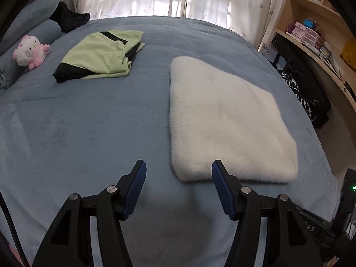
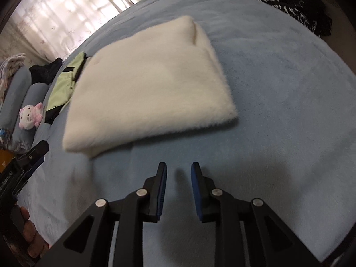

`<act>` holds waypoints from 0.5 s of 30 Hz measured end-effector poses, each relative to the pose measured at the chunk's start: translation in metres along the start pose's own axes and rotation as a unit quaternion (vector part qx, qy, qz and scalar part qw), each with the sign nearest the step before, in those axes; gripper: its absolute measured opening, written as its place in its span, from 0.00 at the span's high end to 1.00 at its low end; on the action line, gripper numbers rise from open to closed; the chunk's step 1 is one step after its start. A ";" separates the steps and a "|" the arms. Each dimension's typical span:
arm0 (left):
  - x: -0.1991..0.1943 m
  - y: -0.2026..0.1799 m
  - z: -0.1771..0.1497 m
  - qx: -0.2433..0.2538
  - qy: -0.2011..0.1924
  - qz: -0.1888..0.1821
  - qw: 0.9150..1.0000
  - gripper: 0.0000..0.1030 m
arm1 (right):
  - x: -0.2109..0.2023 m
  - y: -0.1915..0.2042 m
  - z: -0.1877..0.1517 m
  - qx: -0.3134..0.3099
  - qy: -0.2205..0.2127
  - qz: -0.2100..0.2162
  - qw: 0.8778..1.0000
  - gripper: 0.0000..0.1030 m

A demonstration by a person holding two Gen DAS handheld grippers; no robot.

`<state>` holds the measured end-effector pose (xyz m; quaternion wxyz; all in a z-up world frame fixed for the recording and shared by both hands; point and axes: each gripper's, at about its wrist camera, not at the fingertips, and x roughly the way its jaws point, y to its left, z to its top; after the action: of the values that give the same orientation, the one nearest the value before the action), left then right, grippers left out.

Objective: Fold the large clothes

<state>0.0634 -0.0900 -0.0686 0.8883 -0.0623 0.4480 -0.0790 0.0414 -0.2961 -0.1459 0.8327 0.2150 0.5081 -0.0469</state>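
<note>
From the left wrist view, the left gripper (image 1: 179,169) hangs over the blue bedspread (image 1: 89,122) with its jaws spread wide and nothing between them. The white fluffy garment (image 1: 224,124) lies just ahead and to the right, already a neat squarish bundle; the right-hand finger covers a bit of its near edge, though I can't say whether it touches. To my eye the folding of this piece looks finished, or close to it. Further back on the left sits a green and black garment (image 1: 100,55), folded more loosely, with a pink and white plush toy (image 1: 30,52) by the bolster pillows (image 1: 33,24) and a dark garment (image 1: 69,19) behind. Nothing lies between the gripper and either garment.

From the right wrist view, the right gripper (image 2: 178,169) has its jaws parted by a narrow gap, empty, held above bare bedspread just short of the white bundle (image 2: 151,89). The left gripper (image 2: 33,155) shows at the left edge, beside the bundle's near corner. A black and white patterned cloth (image 2: 287,2) hangs off the far side.

The next move, I'd guess, is either a last pat to square the bundle or a reach for another piece. Thick pile like this tends to spring open.
</note>
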 end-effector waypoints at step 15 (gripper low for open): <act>-0.028 -0.008 0.018 0.013 -0.014 0.006 1.000 0.28 | -0.049 0.026 0.024 -0.045 -0.057 0.013 0.997 0.68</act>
<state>0.0610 -0.0918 -0.0344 0.8959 -0.0490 0.4346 -0.0787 0.0454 -0.2892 -0.0865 0.8698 0.1808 0.4584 -0.0248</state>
